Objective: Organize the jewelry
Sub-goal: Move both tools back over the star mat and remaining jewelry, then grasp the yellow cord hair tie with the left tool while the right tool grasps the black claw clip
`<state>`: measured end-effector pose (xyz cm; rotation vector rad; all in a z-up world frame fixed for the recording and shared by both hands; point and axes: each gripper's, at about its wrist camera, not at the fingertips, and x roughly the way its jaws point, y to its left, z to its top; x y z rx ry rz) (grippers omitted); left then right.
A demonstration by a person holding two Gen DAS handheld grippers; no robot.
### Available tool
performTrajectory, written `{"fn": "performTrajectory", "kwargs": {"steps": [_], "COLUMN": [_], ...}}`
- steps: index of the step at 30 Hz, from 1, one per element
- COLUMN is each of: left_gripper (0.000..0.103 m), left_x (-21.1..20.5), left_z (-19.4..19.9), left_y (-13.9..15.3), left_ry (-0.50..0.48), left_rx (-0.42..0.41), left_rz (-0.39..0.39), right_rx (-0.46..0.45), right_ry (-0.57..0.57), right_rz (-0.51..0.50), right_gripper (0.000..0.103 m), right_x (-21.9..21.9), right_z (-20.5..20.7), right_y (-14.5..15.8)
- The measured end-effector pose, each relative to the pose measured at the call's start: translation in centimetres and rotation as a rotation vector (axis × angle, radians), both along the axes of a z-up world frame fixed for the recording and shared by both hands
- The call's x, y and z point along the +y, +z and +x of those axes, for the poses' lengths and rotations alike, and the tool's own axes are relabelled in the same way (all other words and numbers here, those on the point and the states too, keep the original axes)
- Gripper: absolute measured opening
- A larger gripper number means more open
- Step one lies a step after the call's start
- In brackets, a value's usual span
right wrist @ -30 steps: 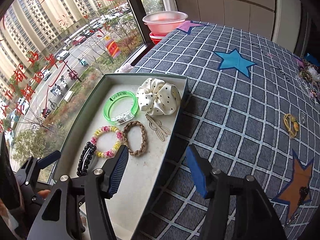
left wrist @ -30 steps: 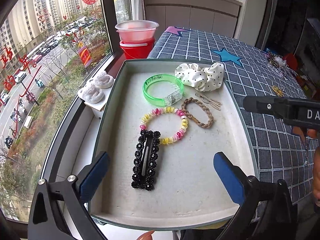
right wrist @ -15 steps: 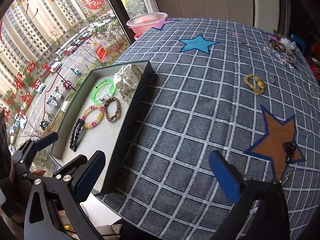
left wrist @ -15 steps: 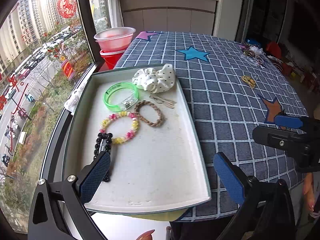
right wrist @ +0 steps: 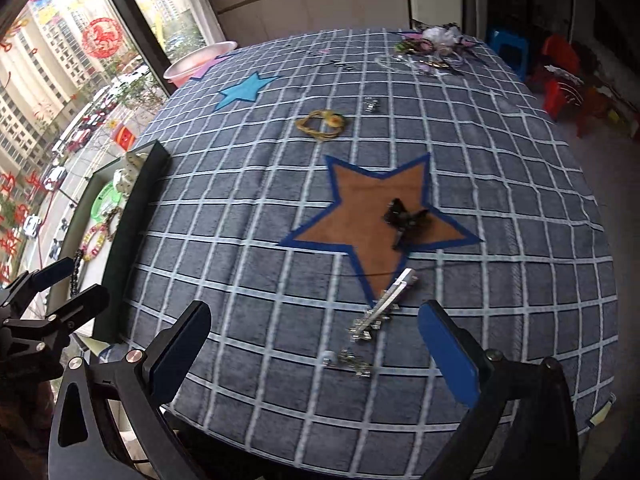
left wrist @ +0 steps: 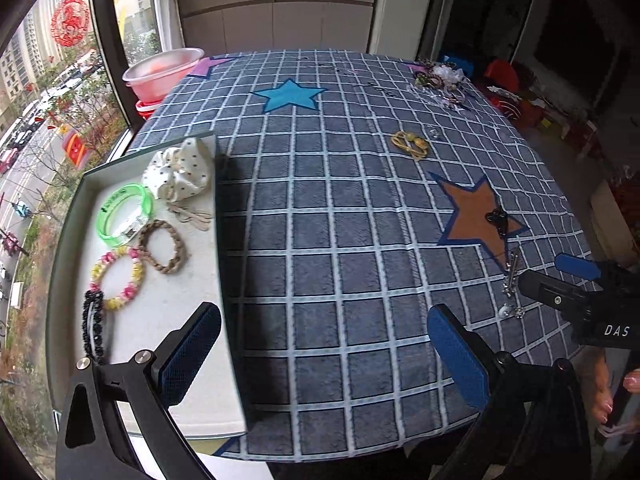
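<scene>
At the far left of my view a tall window [left wrist: 48, 92] looks out on apartment blocks and a street below, with a red paper-cut [left wrist: 70, 21] stuck to the glass. Just inside it sit stacked pink basins [left wrist: 162, 66] at the table's back corner. The tray [left wrist: 66, 236] lies along the table's window edge and holds a polka-dot scrunchie [left wrist: 180, 170], a green bangle [left wrist: 125, 216], a braided brown bracelet [left wrist: 163, 246], a pink-and-yellow beaded bracelet [left wrist: 116, 280] and a black beaded clip [left wrist: 93, 326]. My left gripper [left wrist: 324, 356] hangs over the near edge, straddling the tray's right wall, its blue pads spread wide with nothing between them.

Moving right, the grey checked tablecloth [right wrist: 260, 216] carries a blue star [right wrist: 244, 89] toward the back and an orange star [right wrist: 376, 216] nearer me. A yellow hair tie [right wrist: 322, 123] rests between them; a black bow clip [right wrist: 404, 218] lies on the orange star. A silver clip [right wrist: 384, 306] lies just below that star's point, in front of my right gripper [right wrist: 316, 344], which is also wide open and empty. A jumble of jewelry [right wrist: 432, 50] sits at the far right corner. Beyond stand pale cabinets [left wrist: 276, 16], and red stools [right wrist: 564, 76] on the floor.
</scene>
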<state>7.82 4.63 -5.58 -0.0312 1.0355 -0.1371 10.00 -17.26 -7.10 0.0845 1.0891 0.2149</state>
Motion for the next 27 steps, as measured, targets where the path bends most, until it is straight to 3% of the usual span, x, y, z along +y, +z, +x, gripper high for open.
{"fn": "performTrajectory", "kwargs": {"steps": [9, 21, 27], "left_gripper": [0.103, 0.103, 0.103], "left_x": [-4.1, -8.4, -10.0], "left_z": [6.5, 16.6, 19.9], "left_y": [-0.1, -3.1, -4.9], "left_ry": [0.021, 0.013, -0.012], "left_rx": [0.037, 0.06, 0.071], "left_rz": [-0.049, -0.042, -0.019], "right_rx": [0.01, -0.032, -0.045], "right_ry": [-0.077, -0.052, -0.025], "right_rz": [-0.017, -0.06, -0.084], "right_gripper": [0.103, 0.103, 0.101], "right_x": [-4.7, -4.8, -4.0], "right_z": [0.9, 4.3, 5.8], "right_y": [-1.0, -1.9, -2.4]}}
